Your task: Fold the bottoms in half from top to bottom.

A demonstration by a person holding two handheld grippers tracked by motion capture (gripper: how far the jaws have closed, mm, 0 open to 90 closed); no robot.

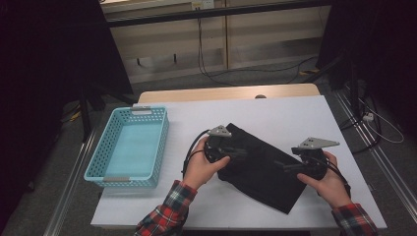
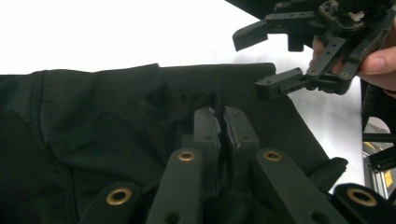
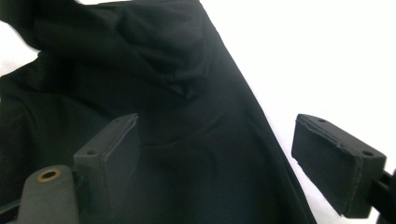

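The left gripper (image 2: 223, 122) is working with its jaws pressed almost together; a thin fold of the black garment (image 1: 260, 164) is sitting pinched between the two pads, as the left gripper view shows along the jaw line; the fabric is puckering into creases at the point of the pinch. The right gripper (image 3: 243, 154) is holding its jaws spread wide; in the right gripper view one jaw is hanging over the cloth and the other over the white table top (image 1: 295, 113) just beyond the garment's edge; whether the pads are touching the fabric cannot be told. In the high view the left gripper (image 1: 231, 152) is sitting at the garment's upper left end and the right gripper (image 1: 290, 167) at its right side, each carried in a hand with a plaid sleeve (image 1: 167, 211). The garment is lying spread on the table, slanting from the centre toward the near right; a light blue basket (image 1: 129, 180) is standing well apart to its left.
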